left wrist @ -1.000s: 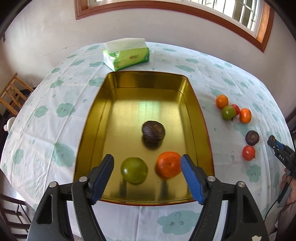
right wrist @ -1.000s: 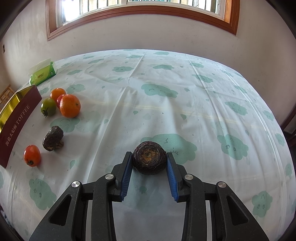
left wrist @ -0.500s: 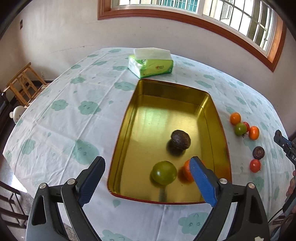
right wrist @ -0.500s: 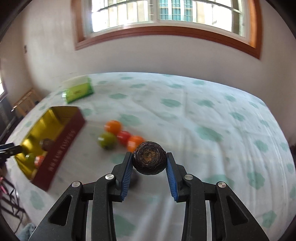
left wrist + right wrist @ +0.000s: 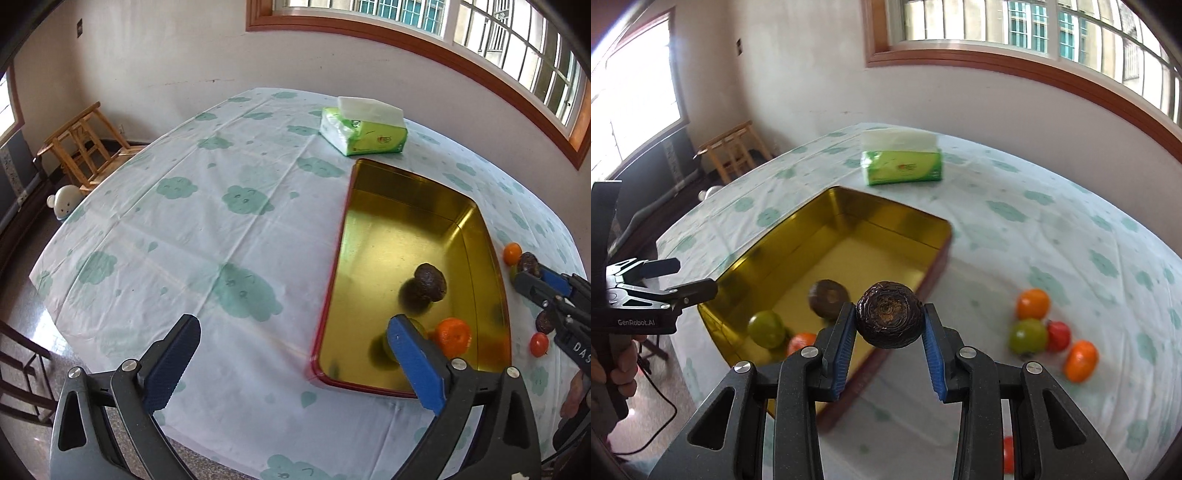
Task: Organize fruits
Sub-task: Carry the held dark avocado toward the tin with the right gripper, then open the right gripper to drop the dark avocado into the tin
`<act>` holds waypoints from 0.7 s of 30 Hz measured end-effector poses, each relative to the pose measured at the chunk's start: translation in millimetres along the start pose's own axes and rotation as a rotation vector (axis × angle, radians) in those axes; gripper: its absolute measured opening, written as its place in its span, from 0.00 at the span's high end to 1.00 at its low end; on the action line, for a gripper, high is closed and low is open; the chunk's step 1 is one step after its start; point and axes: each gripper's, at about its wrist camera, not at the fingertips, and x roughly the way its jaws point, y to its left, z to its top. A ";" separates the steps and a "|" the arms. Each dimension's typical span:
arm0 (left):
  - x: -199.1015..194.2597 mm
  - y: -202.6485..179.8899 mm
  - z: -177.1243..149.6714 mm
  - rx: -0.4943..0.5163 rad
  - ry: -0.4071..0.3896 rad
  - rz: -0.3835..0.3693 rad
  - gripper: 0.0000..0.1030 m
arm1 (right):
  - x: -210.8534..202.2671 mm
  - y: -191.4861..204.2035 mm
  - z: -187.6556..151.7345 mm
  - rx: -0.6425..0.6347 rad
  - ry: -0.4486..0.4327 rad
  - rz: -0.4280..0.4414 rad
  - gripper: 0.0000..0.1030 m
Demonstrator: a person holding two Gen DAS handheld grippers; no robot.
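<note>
right gripper (image 5: 889,345) clamped on wrinkled dark fruit (image 5: 889,319), nearing gold tin (image 5: 886,221)'s near edge; could clip rim, bounce out.

White lettering reading "GenRobot.AI" stood on the black body of the left gripper (image 5: 679,275), just left of the gold tin (image 5: 886,218), while the letters "DAS" showed on the right gripper (image 5: 543,282), right of that tin.

black gripper (image 5: 889,345), blue pads (image 5: 846,347)
</note>
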 end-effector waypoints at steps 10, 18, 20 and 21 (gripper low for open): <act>2.0 25.3 -4.4 -0.053 0.013 0.029 0.02 | 37.0 33.6 0.6 -0.061 0.071 0.039 0.65; 2.9 29.9 -6.5 -0.061 0.020 0.028 0.02 | 49.5 39.9 -1.4 -0.070 0.093 0.036 0.64; 3.2 30.0 -7.4 -0.060 0.024 0.028 0.02 | 49.8 39.7 -2.0 -0.069 0.095 0.035 0.64; 3.3 29.9 -7.8 -0.061 0.025 0.027 0.02 | 50.2 39.7 -2.3 -0.069 0.096 0.035 0.64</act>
